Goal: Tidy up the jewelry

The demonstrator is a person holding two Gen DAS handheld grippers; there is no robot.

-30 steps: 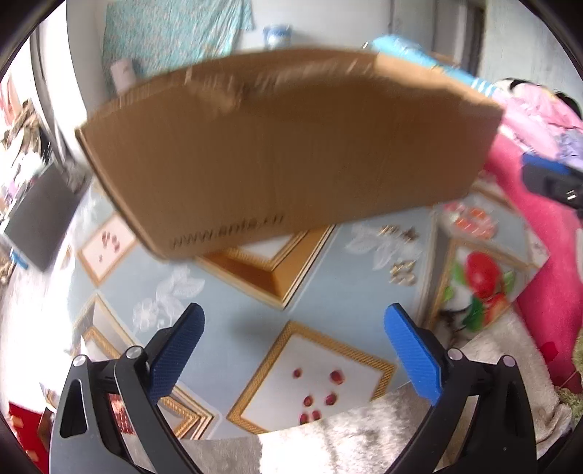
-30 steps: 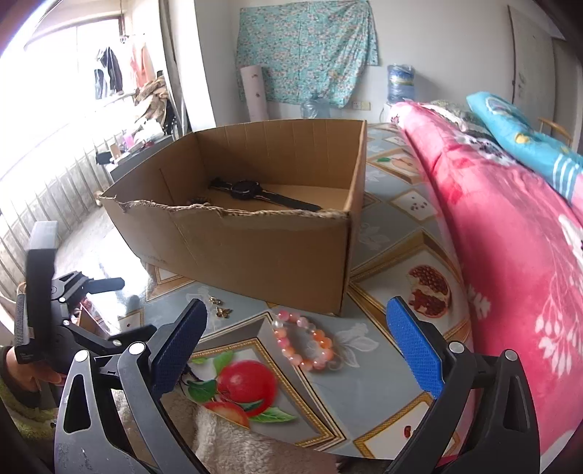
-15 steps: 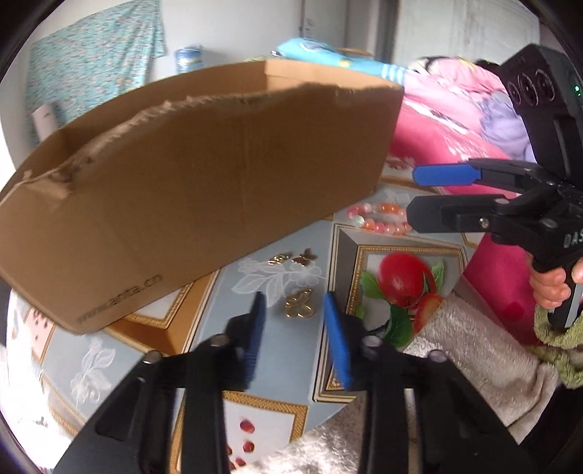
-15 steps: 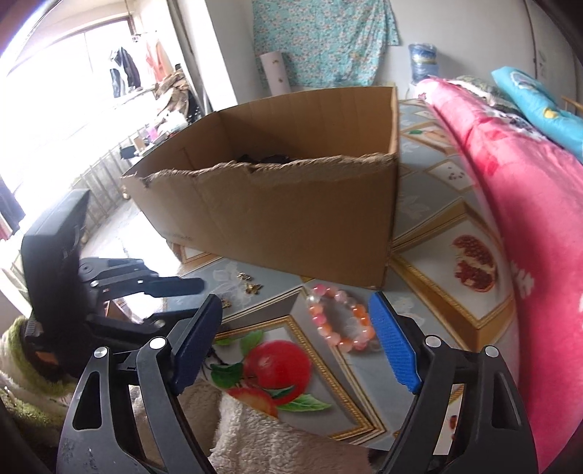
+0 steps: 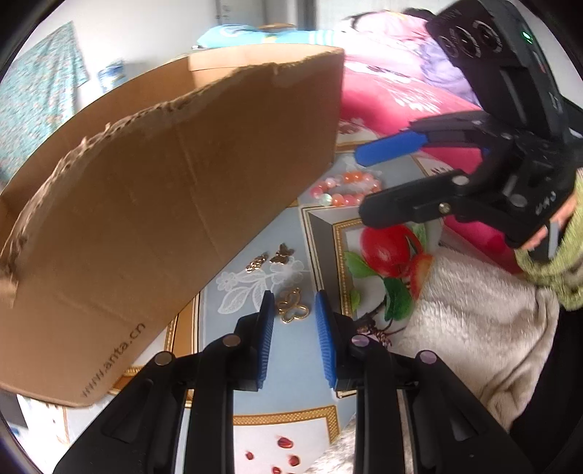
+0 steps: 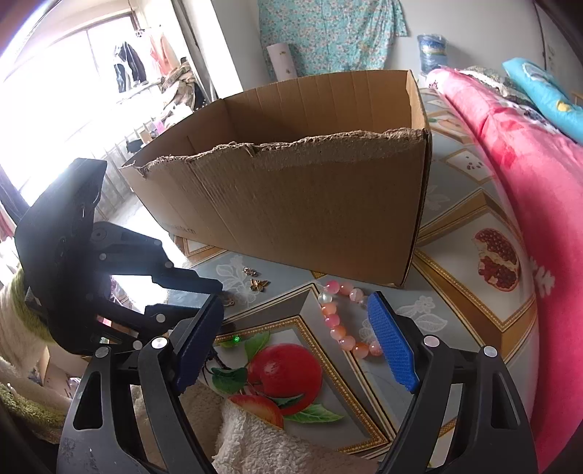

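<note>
left gripper (image 5: pixel 291 310) narrowed around gold brooch (image 5: pixel 292 310), cardboard box (image 5: pixel 153 204) beside

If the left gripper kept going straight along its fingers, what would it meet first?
Most likely the gold pendant lying on the patterned mat, framed just ahead between the left gripper's narrowed fingers. Nothing sits in between, though depth is hard to judge here.

White walls (image 6: pixel 226 40), with a teal floral cloth (image 6: pixel 328 32) hung up. Bright daylight through a large window (image 6: pixel 65 73) at left, clothes (image 6: pixel 125 67) hanging by it. Pink blanket (image 6: pixel 528 175) along the right. Patterned fruit-print covering (image 6: pixel 473 262) underneath.
</note>
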